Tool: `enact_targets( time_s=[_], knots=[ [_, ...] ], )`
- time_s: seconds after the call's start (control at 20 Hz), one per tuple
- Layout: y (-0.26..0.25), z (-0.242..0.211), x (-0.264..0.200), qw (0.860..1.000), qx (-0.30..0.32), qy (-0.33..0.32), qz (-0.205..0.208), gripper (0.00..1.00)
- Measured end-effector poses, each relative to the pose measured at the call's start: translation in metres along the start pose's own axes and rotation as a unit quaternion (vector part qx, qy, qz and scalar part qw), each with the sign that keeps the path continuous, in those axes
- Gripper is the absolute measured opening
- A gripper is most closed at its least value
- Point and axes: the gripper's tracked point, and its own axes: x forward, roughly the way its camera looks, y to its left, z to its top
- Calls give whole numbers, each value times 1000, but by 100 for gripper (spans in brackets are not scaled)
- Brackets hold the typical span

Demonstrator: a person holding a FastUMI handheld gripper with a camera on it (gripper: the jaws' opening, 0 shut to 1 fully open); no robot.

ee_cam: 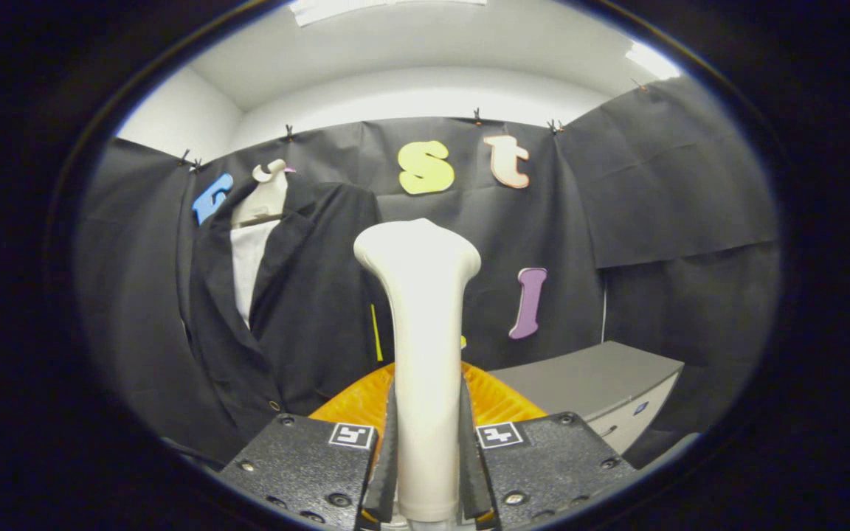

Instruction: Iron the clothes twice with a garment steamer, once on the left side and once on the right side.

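Note:
A white garment steamer (422, 324) stands upright between my fingers, its wide head at the top. My gripper (426, 457) is shut on the steamer's handle, both fingers pressing its sides. A dark jacket (299, 302) over a white shirt (249, 269) hangs on a white hanger (268, 193) against the booth wall, beyond the fingers and to the left of the steamer head. The steamer head is apart from the jacket, level with its chest.
An orange ribbed object (495, 398) lies just behind the steamer handle. A grey cabinet (602, 383) with drawers stands to the right. The black cloth wall (654, 192) closes off the back and both sides.

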Motion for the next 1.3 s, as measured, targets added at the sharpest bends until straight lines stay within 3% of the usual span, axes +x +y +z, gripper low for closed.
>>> enact_targets(
  time_s=[0.25, 0.4, 0.65, 0.9, 1.3],
  knots=[
    [56, 27, 26, 998, 11, -29, 52, 37],
    [81, 59, 39, 995, 1, -75, 65, 37],
    [118, 75, 67, 992, 8, -88, 94, 37],
    [125, 64, 91, 993, 5, -80, 90, 37],
    [118, 18, 92, 995, -20, -46, 90, 37]
  ],
)
